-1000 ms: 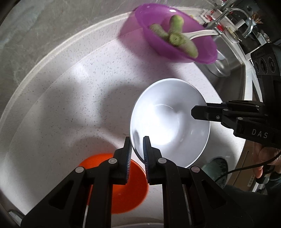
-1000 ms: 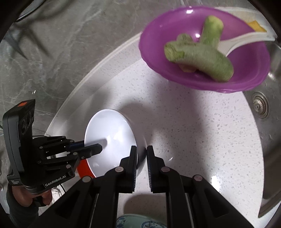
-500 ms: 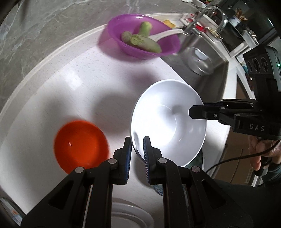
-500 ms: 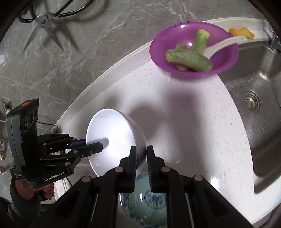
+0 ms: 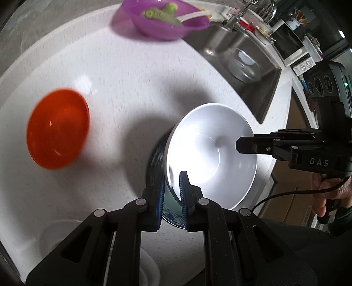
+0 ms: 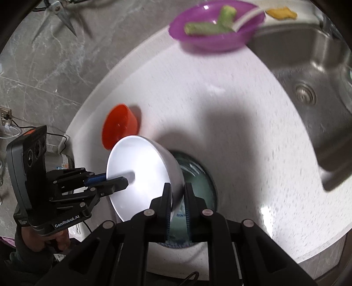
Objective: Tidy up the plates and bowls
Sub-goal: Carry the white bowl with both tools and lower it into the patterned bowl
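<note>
White bowl rim is pinched on opposite sides: the left gripper is closed narrowly on the near edge at lower centre of its view, and the right gripper is clamped the same way on the other edge at lower centre of its own view. The bowl is held tilted above a blue-patterned dish, which is seen just beneath and behind it on the white counter. An orange bowl is set well apart at the left of the left view. A purple bowl holding green vegetable pieces and a white spoon is placed at the top of the frame, beside a steel sink at upper right. Scissors are seen at the upper left of the right view.
</note>
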A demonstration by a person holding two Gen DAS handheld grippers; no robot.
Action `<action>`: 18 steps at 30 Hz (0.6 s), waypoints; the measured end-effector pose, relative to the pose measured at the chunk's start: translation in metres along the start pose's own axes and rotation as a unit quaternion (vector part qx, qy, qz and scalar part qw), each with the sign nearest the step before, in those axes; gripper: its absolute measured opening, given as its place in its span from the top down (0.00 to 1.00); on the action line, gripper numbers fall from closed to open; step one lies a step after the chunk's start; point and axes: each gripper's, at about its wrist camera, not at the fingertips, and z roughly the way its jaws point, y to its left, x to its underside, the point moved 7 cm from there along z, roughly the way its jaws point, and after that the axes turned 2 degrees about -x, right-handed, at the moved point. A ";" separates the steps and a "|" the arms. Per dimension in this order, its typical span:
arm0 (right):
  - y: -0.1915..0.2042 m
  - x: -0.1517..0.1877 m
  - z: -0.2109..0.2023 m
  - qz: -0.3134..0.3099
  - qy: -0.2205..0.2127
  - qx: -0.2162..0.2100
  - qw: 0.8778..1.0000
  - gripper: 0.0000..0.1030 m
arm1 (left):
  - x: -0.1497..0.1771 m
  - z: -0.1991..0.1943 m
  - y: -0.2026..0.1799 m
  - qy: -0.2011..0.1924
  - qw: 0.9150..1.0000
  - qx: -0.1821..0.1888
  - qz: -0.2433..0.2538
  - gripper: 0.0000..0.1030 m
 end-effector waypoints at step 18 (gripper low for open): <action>-0.015 0.022 0.035 -0.001 0.030 0.030 0.999 0.90 | 0.016 0.045 -0.002 0.000 0.999 -0.033 -0.012 0.88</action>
